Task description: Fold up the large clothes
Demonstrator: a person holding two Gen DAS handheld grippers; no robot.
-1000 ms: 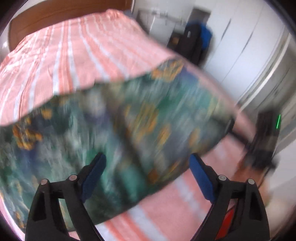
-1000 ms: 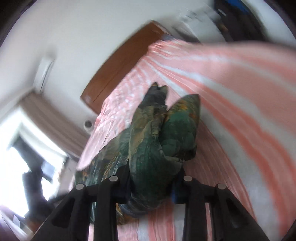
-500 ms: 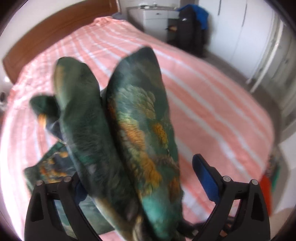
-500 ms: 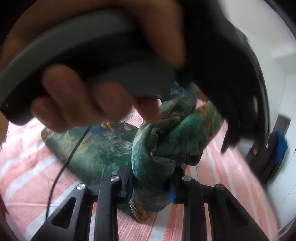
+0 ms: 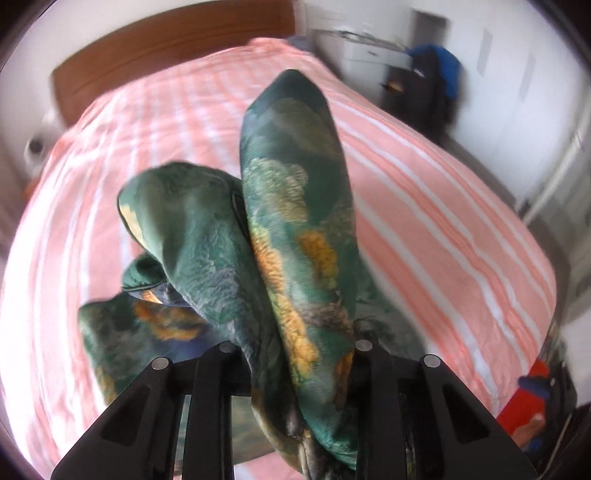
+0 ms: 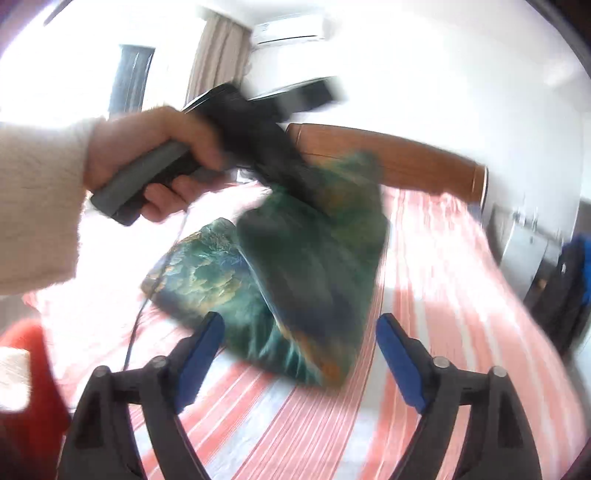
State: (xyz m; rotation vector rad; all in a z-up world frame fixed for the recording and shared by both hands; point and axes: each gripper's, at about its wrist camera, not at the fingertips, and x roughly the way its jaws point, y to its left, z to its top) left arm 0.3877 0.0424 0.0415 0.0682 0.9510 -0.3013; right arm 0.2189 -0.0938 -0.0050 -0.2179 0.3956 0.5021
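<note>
Since a second ago the grip has changed sides. The left tool (image 5: pixel 291 373), which stood wide with the cloth blurred ahead of it, has just been closing and is now clenched on a bunched fold of the green patterned garment (image 5: pixel 295 229). The right tool (image 6: pixel 297 354), which was clamped on that bunch, has just been opening; its blue pads (image 6: pixel 400 363) stand apart, released, with no cloth pressed between them.

There are two tools, one garment and one bed (image 5: pixel 424 206).

In the left wrist view the cloth fills the gap between the black fingers at the bottom edge and rises from there in two rounded lobes, one tall and one lower to its left. A flatter part of the same garment lies on the striped pink bedspread just beyond and to the left. Behind it are the wooden headboard (image 5: pixel 166 48) and, far right, a dark bag with a blue top (image 5: pixel 436 85).

In the right wrist view the garment (image 6: pixel 314 266) hangs ahead of the open pads, blurred, and reaches down to the bed beyond them. Above it a hand (image 6: pixel 155 162) in a cream sleeve (image 6: pixel 40 206) holds the left tool's grey handle, with the cloth's upper end at that tool. A thin cable (image 6: pixel 147 295) trails down from it. The headboard (image 6: pixel 406 158) runs behind, with a curtain (image 6: pixel 218 55) and a wall air conditioner (image 6: pixel 288 31) farther back.
</note>
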